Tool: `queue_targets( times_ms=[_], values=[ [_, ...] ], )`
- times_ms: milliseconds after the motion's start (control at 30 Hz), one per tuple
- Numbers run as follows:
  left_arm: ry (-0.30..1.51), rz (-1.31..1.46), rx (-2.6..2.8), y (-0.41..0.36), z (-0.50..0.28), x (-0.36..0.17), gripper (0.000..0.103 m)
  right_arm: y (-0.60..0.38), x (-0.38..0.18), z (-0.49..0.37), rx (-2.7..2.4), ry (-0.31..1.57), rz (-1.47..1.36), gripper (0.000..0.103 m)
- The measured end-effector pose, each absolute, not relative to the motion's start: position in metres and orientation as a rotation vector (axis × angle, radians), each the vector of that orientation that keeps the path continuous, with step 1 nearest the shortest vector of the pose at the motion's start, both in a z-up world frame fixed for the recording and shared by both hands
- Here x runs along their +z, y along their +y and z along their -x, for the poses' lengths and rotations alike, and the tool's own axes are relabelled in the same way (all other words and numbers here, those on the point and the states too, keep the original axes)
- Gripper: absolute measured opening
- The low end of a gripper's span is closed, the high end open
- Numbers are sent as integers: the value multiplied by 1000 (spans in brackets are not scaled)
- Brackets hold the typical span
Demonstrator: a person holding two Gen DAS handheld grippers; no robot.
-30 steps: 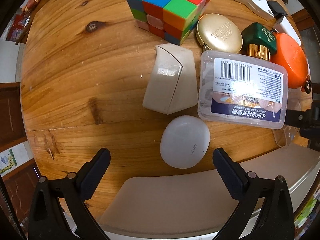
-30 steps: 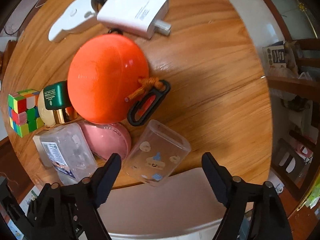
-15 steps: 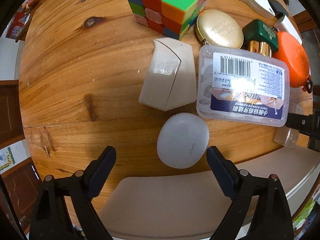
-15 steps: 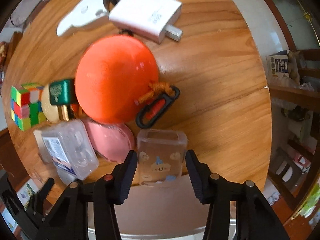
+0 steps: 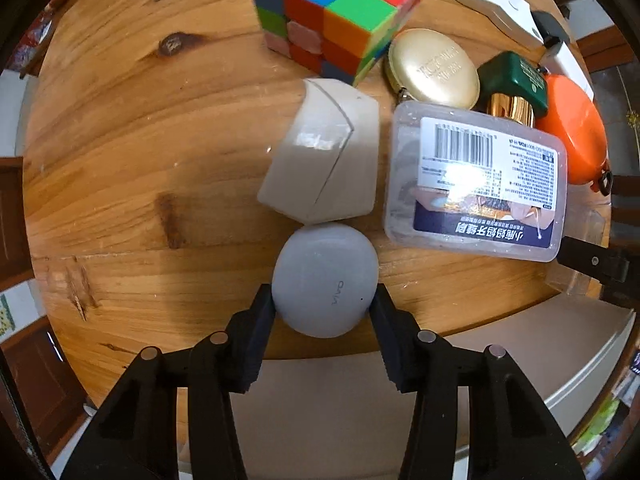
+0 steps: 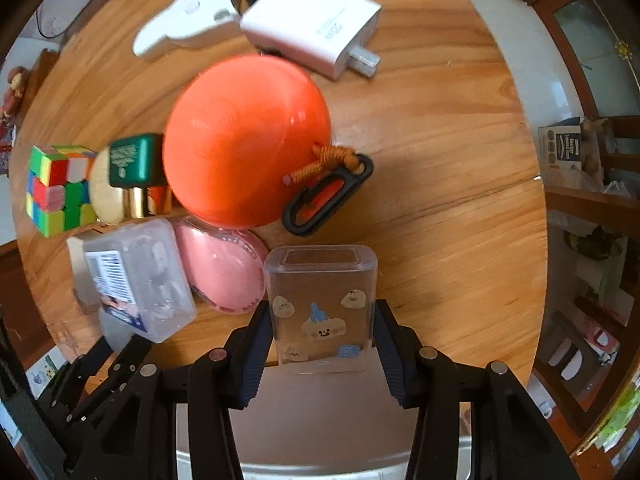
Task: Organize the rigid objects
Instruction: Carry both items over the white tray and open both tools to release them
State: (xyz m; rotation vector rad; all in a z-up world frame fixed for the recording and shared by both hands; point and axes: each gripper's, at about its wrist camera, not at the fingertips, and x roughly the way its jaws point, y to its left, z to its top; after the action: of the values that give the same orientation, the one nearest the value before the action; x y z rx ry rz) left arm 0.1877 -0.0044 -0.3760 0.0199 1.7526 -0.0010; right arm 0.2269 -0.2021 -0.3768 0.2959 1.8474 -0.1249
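My left gripper (image 5: pixel 325 307) is shut on a white oval earbud case (image 5: pixel 325 278) at the near edge of the round wooden table (image 5: pixel 120 160); the case touches a beige angular box (image 5: pixel 322 160). My right gripper (image 6: pixel 322 326) is shut on a clear plastic box with cartoon stickers (image 6: pixel 322 308), next to a pink oval case (image 6: pixel 224 270). A clear labelled box (image 5: pixel 478 178) lies between the two grippers and also shows in the right wrist view (image 6: pixel 134 278).
A Rubik's cube (image 5: pixel 340 12), gold round tin (image 5: pixel 434 68), green-capped bottle (image 5: pixel 514 84), orange round case (image 6: pixel 246 142) with black carabiner (image 6: pixel 328 196), white charger (image 6: pixel 314 24) and white gadget (image 6: pixel 186 26) crowd the table. A pale chair seat (image 5: pixel 340 400) lies below the table edge.
Both grippers have moved forward and closed: the left onto the white earbud case, the right onto the clear sticker box, which turned square between the fingers.
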Motion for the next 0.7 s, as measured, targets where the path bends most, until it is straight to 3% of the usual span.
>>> queue_targets(
  times_ms=[200, 433, 700],
  values=[
    [1676, 19, 0, 6, -181, -357, 51, -210, -355, -219, -110, 1774, -342, 50],
    [1528, 34, -29, 1, -164, -298, 51, -222, -299, -196, -86, 1600, -387, 50],
    [1343, -23, -112, -9, -138, -168, 51, -214, -201, -163, 47, 1396, -347, 50]
  ],
)
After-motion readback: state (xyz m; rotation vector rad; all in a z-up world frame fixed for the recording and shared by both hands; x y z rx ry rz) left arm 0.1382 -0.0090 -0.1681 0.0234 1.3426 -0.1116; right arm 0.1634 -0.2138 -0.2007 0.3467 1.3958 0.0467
